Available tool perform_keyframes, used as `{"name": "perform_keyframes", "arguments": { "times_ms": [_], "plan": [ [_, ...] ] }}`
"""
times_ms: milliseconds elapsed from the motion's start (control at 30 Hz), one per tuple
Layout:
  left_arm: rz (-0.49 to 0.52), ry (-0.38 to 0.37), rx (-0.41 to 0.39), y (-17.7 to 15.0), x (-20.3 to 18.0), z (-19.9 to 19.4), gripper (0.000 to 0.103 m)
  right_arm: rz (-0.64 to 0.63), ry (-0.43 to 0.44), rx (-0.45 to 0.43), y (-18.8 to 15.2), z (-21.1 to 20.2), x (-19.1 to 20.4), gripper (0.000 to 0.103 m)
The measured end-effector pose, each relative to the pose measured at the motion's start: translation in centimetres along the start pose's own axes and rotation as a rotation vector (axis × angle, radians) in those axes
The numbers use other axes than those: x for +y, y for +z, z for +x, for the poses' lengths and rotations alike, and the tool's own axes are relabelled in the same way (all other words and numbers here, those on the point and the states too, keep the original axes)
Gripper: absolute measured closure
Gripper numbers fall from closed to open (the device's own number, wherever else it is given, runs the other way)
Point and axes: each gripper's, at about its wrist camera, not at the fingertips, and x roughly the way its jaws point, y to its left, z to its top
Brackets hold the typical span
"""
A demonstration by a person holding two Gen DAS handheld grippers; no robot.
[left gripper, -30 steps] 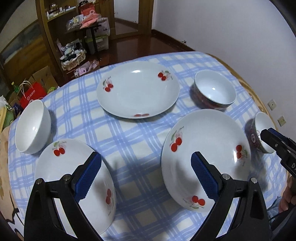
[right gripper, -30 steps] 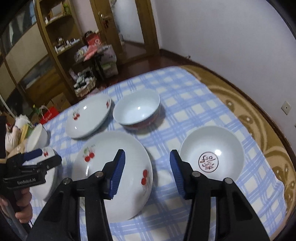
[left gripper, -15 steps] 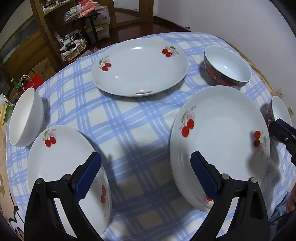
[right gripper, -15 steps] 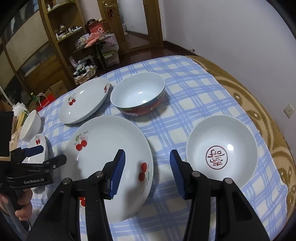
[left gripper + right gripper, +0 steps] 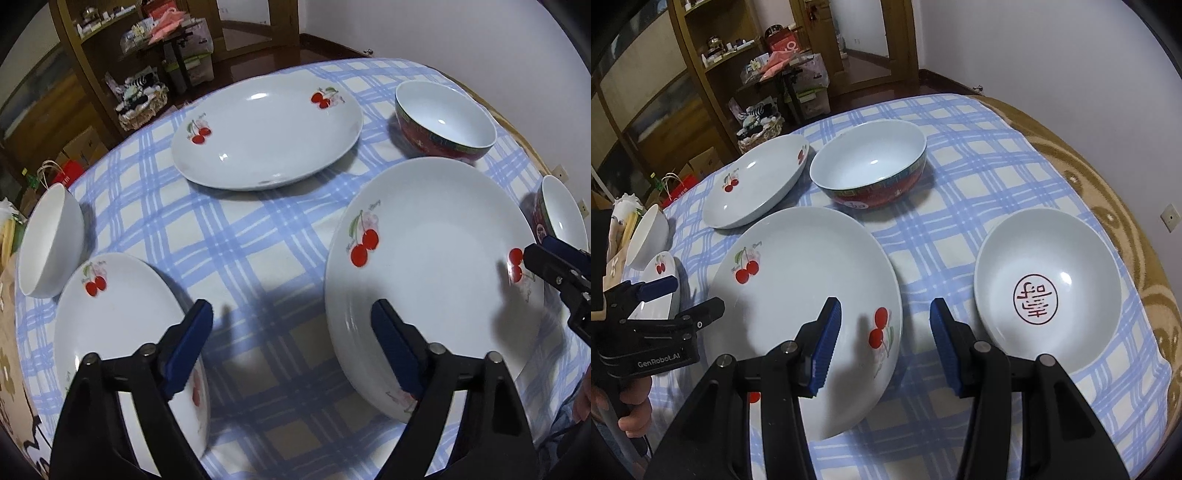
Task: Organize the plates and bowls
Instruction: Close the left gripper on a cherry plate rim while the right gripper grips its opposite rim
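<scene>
Plates and bowls sit spread singly over the round table, nothing stacked yet. Nearest, the left gripper (image 5: 291, 332) hangs over bare cloth with its jaws closing on nothing, the small cherry plate (image 5: 122, 325) at its eight o'clock. The right gripper (image 5: 882, 343) straddles the rim of the large cherry plate (image 5: 805, 295), jaws half apart and not pressing, probably lining up to lift it. At its two o'clock lies the stamped bowl (image 5: 1049, 288). Farther, at twelve, stand the red-sided bowl (image 5: 871, 166) and another cherry plate (image 5: 757, 184). The blue checked tablecloth (image 5: 979, 166) covers the top; wooden shelves (image 5: 701, 74) line the wall beyond.
</scene>
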Motion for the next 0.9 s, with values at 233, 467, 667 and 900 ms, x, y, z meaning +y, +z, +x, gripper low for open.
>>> {"name": "perform_keyframes", "arguments": {
  "times_ms": [233, 467, 667, 900],
  "plan": [
    [-0.025, -0.029, 0.035, 0.1, 0.0, 0.8, 0.045, 0.019, 0.023, 0.047, -0.1, 0.6, -0.1, 0.069],
    [-0.002, -0.017, 0.037, 0.2, -0.5, 1.0, 0.043, 0.032, 0.01, 0.047, -0.2, 0.7, -0.6, 0.069],
    [0.013, -0.012, 0.03, 0.1, -1.0, 1.1, 0.043, 0.044, 0.009, 0.052, -0.2, 0.8, -1.2, 0.069],
    [-0.025, -0.11, 0.035, 0.4, -0.8, 1.3, 0.072, 0.069, 0.048, 0.066, -0.4, 1.5, -1.5, 0.069]
  ]
}}
